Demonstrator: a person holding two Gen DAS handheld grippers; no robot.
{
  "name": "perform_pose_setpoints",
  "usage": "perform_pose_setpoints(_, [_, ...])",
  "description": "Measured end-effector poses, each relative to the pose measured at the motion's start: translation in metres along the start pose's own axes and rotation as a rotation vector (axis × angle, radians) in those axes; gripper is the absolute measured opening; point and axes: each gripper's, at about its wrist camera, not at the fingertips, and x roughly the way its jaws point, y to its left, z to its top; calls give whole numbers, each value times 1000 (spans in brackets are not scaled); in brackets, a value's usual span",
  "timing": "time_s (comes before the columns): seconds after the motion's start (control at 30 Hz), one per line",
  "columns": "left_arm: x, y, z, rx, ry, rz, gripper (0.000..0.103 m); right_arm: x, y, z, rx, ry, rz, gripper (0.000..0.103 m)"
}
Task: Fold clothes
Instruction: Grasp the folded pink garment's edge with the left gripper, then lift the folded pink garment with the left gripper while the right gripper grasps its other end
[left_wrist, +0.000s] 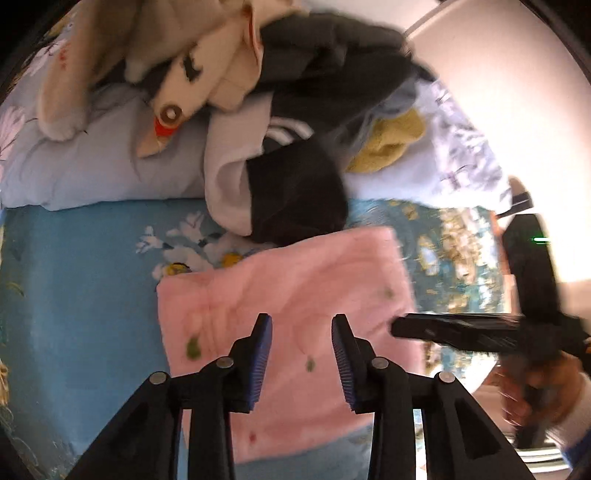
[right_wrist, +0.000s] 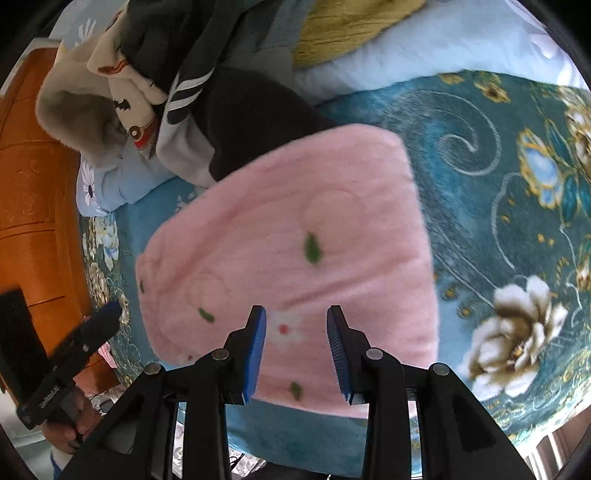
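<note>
Both grippers' jaws gape empty above pink garment, unfolded clothes pile behind.

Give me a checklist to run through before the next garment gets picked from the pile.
1. Pink garment folded into a compact rectangle on the bedspread: ok.
2. Left claw open, nothing between its pads: ok.
3. Right claw open, nothing gripped: ok.
4. Unfolded pile within view behind the pink garment: ok.
5. Pile clear of the folded piece: not ok, a dark garment touches or overlaps its far edge.
6. Which item lies loose on top of the pile: cannot tell, the view is blurred.
</note>
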Motion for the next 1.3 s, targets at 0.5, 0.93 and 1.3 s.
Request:
perform_pose_setpoints(0.5, [49,73,-36,-137,88,48,36,25,-35,8,-95,39,-102,41])
perform_pose_setpoints(0.93, [-1,81,-48,-164,71,70,74,6,-62,-5,-58,0,-27,59])
perform_pose_setpoints(1.3, [43,123,-74,-381,141,-77,98,25,-115,-19,51,31,104,83])
